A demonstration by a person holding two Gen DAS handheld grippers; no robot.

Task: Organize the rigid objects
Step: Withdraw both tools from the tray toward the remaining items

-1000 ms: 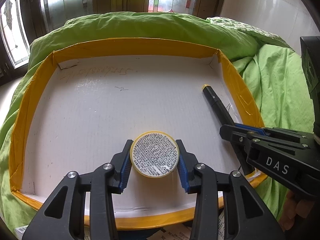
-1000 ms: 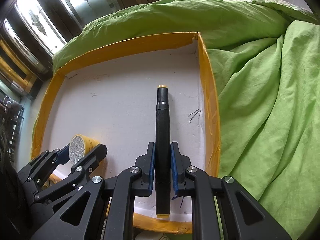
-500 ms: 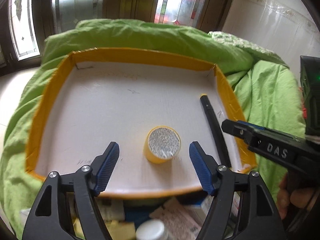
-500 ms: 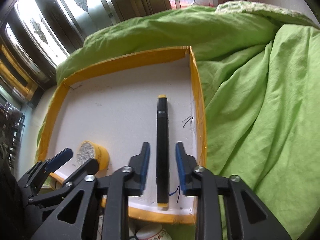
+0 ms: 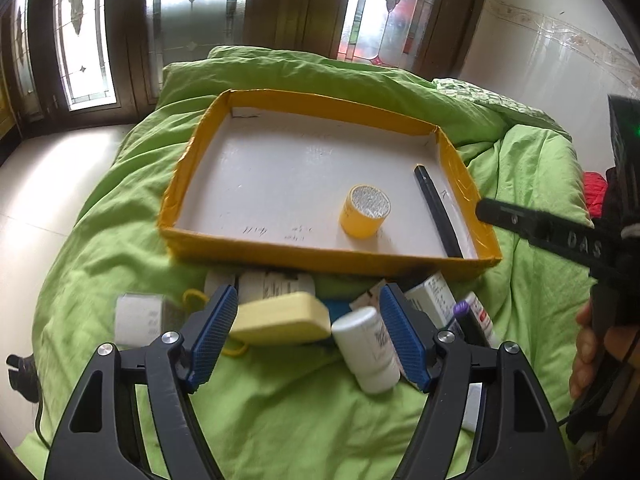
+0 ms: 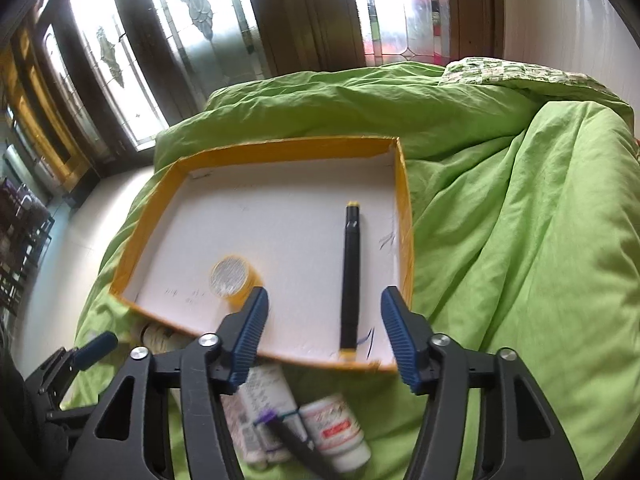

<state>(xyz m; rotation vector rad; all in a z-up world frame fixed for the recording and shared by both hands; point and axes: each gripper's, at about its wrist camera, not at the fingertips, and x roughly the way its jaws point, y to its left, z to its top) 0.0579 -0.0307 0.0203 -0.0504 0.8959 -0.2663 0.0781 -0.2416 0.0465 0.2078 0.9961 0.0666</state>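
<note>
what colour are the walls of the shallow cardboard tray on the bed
Yellow-orange walls around a white floor, clearest in the left wrist view.

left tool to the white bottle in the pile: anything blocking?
Nothing visible. The left tool is open above the pile; the white bottle lies uncovered beside its right finger, with the yellow block just left of it.

My pads are blue w/ fine ribbing on black frames. Tray has yellow-orange walls, white floor w/ faint pen scribbles. Jar is yellow, top silvery-speckled. Marker is black w/ yellow ends. Duvet is lime green. Sponge block is pale yellow; bottle white w/ dark print.
</note>
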